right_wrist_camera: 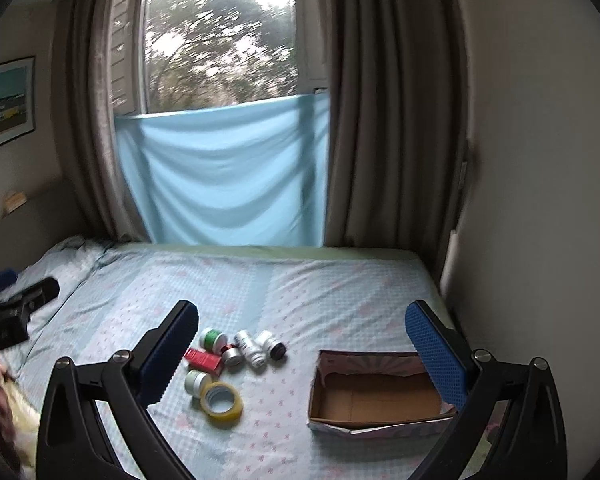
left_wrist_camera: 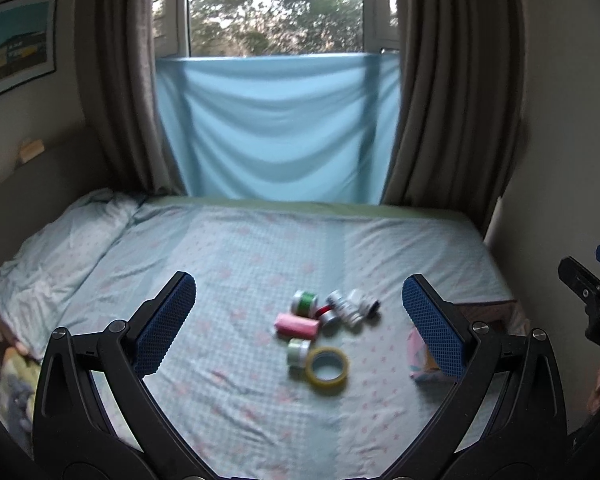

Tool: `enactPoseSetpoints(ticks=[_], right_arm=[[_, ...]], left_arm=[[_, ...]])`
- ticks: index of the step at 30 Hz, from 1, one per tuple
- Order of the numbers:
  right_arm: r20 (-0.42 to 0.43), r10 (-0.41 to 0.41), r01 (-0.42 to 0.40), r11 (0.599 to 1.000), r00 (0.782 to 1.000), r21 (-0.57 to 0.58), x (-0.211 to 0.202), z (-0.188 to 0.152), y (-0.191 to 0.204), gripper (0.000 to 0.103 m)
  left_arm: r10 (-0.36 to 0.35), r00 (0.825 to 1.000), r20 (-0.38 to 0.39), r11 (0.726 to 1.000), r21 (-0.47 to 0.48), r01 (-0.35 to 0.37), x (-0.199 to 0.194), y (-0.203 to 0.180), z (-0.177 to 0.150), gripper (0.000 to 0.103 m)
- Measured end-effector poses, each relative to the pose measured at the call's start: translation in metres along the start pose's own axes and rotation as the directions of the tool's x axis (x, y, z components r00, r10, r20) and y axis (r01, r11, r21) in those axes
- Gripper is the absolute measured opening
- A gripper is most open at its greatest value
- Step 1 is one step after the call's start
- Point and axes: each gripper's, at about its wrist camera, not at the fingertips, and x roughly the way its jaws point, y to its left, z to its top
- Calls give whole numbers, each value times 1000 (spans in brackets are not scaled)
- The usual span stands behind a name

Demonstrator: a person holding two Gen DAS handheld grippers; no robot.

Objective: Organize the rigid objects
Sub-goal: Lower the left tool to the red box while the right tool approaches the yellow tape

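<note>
A bedroom: brown curtains frame a window with a pale blue cloth hung across its lower half, and a bed (right_wrist_camera: 340,292) with a light patterned sheet fills the near ground.

The left claw (left_wrist_camera: 298,320) is spread wide and holds nothing, hanging above the bed with the clutter straight ahead between its fingers. The right claw (right_wrist_camera: 302,344) is also wide and empty, hanging further right, with the box showing inside its right finger.

The things to sort lie bunched in the middle of the bed: a yellow tape roll (right_wrist_camera: 221,400) nearest, a pale green roll (right_wrist_camera: 196,382) touching it, a pink-red cylinder (right_wrist_camera: 205,360) behind, then a green spool (right_wrist_camera: 213,339), a silver roll (right_wrist_camera: 233,356) and two small white bottles (right_wrist_camera: 256,350) lying on their sides. To their right, well apart, sits an empty cardboard box (right_wrist_camera: 320,392).

The pieces touch one another, so a claw closing on one will probably nudge its neighbours; the round ones could roll across the soft sheet. The mattress gives under pressure, which may tip a piece out of the grip. The light box may slide if something is dropped against its wall.
</note>
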Motion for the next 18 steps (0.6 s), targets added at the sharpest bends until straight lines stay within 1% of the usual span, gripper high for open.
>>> enactPoseSetpoints(ticks=[3, 7, 10, 13, 16, 18], right_arm=[[-29, 44, -45, 998, 999, -40, 14, -12, 9, 103], [-73, 100, -105, 992, 992, -74, 31, -33, 26, 103], [-127, 126, -139, 985, 984, -100, 45, -51, 49, 103], [-198, 145, -166, 981, 969, -96, 61, -68, 76, 103], [-251, 160, -179, 982, 955, -55, 77, -85, 100, 103], [-278, 163, -176, 984, 947, -20, 92, -95, 115, 103]], left_arm=[[34, 998, -52, 999, 19, -33, 13, 12, -6, 103], [-5, 989, -148, 999, 34, 10, 39, 35, -20, 103], [-61, 977, -206, 997, 41, 71, 63, 53, -27, 102], [-100, 964, -247, 989, 83, 124, 88, 74, -31, 102], [-152, 949, -278, 972, 133, 194, 113, 93, -30, 102], [-179, 933, -312, 954, 175, 242, 139, 107, -29, 102]])
